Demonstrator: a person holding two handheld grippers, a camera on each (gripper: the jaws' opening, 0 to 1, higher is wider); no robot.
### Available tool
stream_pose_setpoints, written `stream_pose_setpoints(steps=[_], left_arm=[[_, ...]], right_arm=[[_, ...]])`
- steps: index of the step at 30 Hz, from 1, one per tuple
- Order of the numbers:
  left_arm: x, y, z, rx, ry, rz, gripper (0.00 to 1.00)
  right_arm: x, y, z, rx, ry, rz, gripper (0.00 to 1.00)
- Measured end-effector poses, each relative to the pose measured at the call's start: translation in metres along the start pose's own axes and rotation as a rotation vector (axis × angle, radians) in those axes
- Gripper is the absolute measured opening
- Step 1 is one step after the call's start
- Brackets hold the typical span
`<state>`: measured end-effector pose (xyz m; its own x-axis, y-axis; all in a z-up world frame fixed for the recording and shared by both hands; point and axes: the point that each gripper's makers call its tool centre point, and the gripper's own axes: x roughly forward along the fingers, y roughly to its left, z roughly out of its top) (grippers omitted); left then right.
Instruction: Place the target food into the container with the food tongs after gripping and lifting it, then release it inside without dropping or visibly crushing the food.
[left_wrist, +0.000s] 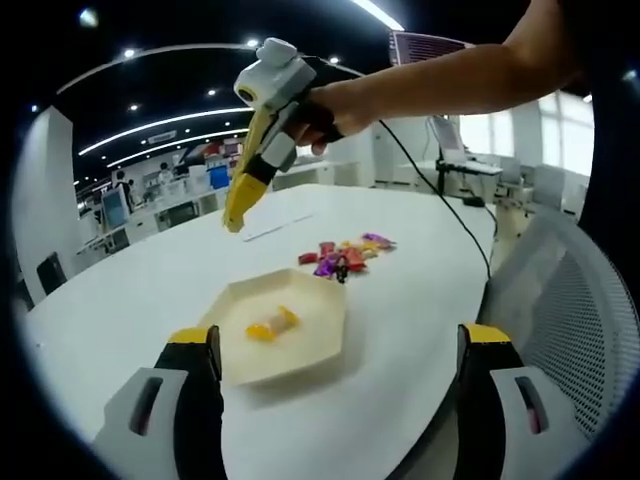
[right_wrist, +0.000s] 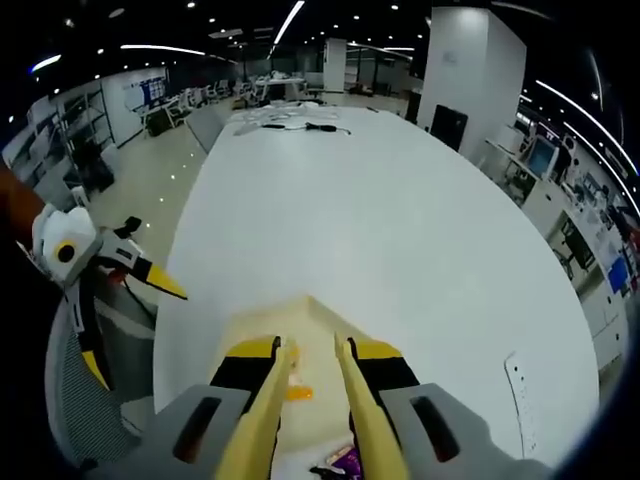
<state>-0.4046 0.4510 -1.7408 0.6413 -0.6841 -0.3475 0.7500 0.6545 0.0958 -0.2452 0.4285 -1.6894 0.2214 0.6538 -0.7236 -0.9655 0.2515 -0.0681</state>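
A cream hexagonal container (left_wrist: 300, 345) lies on the white table (left_wrist: 150, 290) in front of my left gripper (left_wrist: 340, 335), which is wide open and empty. One orange-yellow candy (left_wrist: 270, 323) rests inside it. Beyond it lies a pile of wrapped candies (left_wrist: 345, 255). A hand holds my right gripper (left_wrist: 264, 165) high above the table, shut on the yellow food tongs (left_wrist: 238, 205). In the right gripper view the tongs (right_wrist: 345, 400) point down over the container (right_wrist: 310, 315), tips apart with nothing between them. The orange candy (right_wrist: 298, 392) shows below, and a purple candy (right_wrist: 346, 460) nearer. The left gripper (right_wrist: 135, 335) hangs at the left.
A mesh chair (left_wrist: 570, 320) stands at the table's near right edge. A black cable (left_wrist: 440, 200) runs across the table from the raised gripper. Papers (right_wrist: 290, 120) lie at the table's far end, a white strip (right_wrist: 525, 400) near its right edge. Office desks fill the background.
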Motion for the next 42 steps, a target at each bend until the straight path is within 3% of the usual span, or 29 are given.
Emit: stream_pose_setpoints(steps=[11, 13, 14, 16, 18, 19, 21, 24, 26, 27, 28, 32, 36, 39, 42], left_arm=[[-0.003, 0.008, 0.003, -0.069, -0.025, 0.035, 1.0], [0.0, 0.004, 0.002, -0.07, -0.015, 0.032, 1.0], [0.0, -0.001, 0.0, -0.024, 0.016, 0.026, 1.0], [0.0, -0.007, 0.006, 0.067, -0.019, 0.02, 1.0], [0.002, -0.018, 0.013, 0.033, -0.045, -0.029, 1.0], [0.002, -0.016, 0.012, 0.049, -0.036, -0.015, 1.0], [0.003, -0.02, 0.014, 0.037, -0.049, -0.033, 1.0], [0.003, -0.02, 0.006, 0.004, -0.02, -0.02, 1.0], [0.003, -0.015, 0.012, 0.017, -0.05, 0.002, 0.99], [0.001, -0.01, 0.025, 0.058, -0.116, 0.022, 0.99], [-0.001, -0.008, 0.029, 0.066, -0.143, 0.026, 0.99], [-0.003, 0.007, 0.009, -0.004, -0.058, 0.09, 1.0], [-0.003, 0.014, 0.002, 0.004, -0.025, 0.124, 1.0], [0.0, 0.008, -0.002, -0.009, -0.003, 0.093, 1.0], [0.003, 0.009, 0.002, -0.016, -0.017, 0.072, 1.0]], right_arm=[[-0.037, -0.006, -0.005, -0.029, -0.038, -0.036, 0.26], [-0.04, -0.008, -0.005, -0.025, -0.042, -0.044, 0.26], [-0.042, -0.006, -0.005, -0.023, -0.043, -0.028, 0.26], [-0.046, -0.01, -0.004, -0.003, -0.038, -0.065, 0.26], [-0.055, -0.008, -0.001, -0.026, -0.04, -0.069, 0.26], [-0.063, -0.015, -0.002, 0.026, -0.032, -0.12, 0.26], [-0.074, -0.017, -0.002, 0.057, -0.058, -0.147, 0.26], [-0.08, -0.014, -0.011, 0.035, -0.031, -0.14, 0.26], [-0.086, -0.018, -0.019, -0.001, 0.002, -0.14, 0.26], [-0.091, -0.017, -0.019, -0.017, -0.004, -0.12, 0.26], [-0.096, -0.019, -0.019, -0.026, -0.011, -0.121, 0.26], [-0.124, -0.023, -0.026, -0.07, -0.001, -0.113, 0.26], [-0.141, -0.026, -0.032, -0.069, -0.018, -0.109, 0.26], [-0.147, -0.026, -0.037, -0.064, -0.027, -0.117, 0.26], [-0.152, -0.031, -0.043, -0.064, -0.039, -0.142, 0.26]])
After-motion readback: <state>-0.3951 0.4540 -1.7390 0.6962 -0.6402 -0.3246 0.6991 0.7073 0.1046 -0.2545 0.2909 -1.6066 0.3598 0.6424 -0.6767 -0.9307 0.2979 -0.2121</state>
